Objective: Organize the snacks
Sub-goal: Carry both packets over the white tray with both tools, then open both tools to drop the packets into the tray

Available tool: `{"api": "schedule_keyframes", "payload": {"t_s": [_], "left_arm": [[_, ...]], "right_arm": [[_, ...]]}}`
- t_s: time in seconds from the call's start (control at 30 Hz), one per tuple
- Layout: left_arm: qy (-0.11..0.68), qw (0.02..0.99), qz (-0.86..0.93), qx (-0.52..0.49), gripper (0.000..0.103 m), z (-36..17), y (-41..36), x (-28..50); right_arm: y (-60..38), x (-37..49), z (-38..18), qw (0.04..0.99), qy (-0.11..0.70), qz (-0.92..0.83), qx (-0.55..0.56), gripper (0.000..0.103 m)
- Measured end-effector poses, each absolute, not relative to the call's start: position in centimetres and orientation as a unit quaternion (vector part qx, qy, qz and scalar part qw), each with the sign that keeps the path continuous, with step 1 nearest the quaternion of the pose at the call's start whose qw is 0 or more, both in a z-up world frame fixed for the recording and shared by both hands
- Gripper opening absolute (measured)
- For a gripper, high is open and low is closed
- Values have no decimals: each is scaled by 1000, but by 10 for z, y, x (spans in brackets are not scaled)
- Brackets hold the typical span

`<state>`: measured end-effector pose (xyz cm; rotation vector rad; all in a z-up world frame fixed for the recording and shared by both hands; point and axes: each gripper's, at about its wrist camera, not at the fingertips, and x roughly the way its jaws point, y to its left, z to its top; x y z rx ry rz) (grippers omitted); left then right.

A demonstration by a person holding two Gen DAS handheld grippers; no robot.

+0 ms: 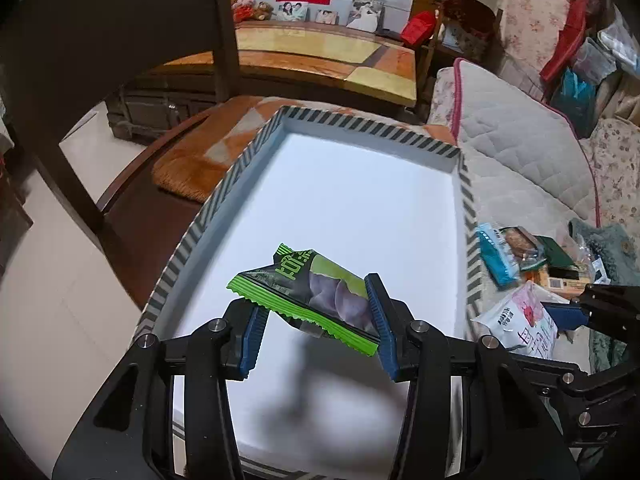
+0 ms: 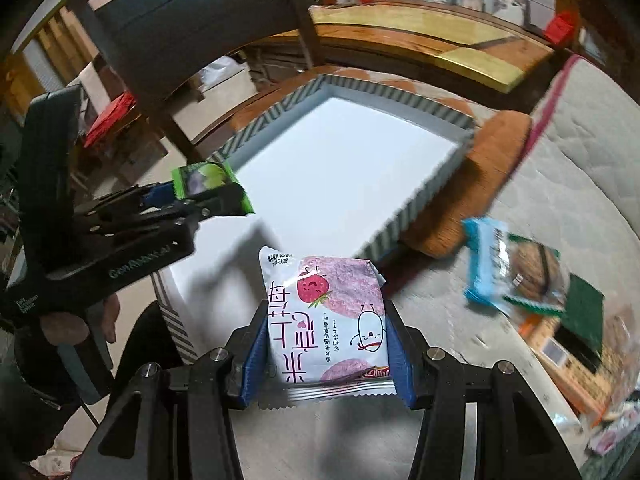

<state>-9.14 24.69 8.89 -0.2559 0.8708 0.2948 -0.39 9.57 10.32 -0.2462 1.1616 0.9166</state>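
Left gripper (image 1: pixel 316 324) jaws clamping green snack pkt (image 1: pixel 316 292) over white tray (image 1: pixel 224 196), right gripper (image 2: pixel 326 356) jaws gripping strawberry pkt (image 2: pixel 328 320) beside tray edge, snack pile (image 2: pixel 528 280) w/ labels blurring, tray interior lying open.

The left wrist view looks steeply down along its blue-padded fingers, close above the white shallow box with a striped rim (image 1: pixel 256 148), which stretches toward 12 o'clock. The right wrist view looks down from beside it, slightly farther off, the same box (image 2: pixel 420 196) at 12 o'clock. Both share the box and the quilted cream mattress (image 1: pixel 520 160).
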Motion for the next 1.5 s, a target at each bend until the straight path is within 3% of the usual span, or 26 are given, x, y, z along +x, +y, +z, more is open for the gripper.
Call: {"api": "schedule_keyframes", "payload": {"t_s": [0.77,0.93,1.0,1.5], "left_arm": [[453,856,186,-164,47,57,287,-91],[464,851,175,-174,55,53,288,-89],[463,850,176,-179,57,54,289,-91],[432,874,157,-158,66,93,255,-93]], "right_arm": [[178,-11,63,679,547,456,-178,51],[184,-17,58,676,544,461,-185,51],[185,-18,58,675,544,466,-178,56],[134,-19,93,701,534,461,-107,57]]}}
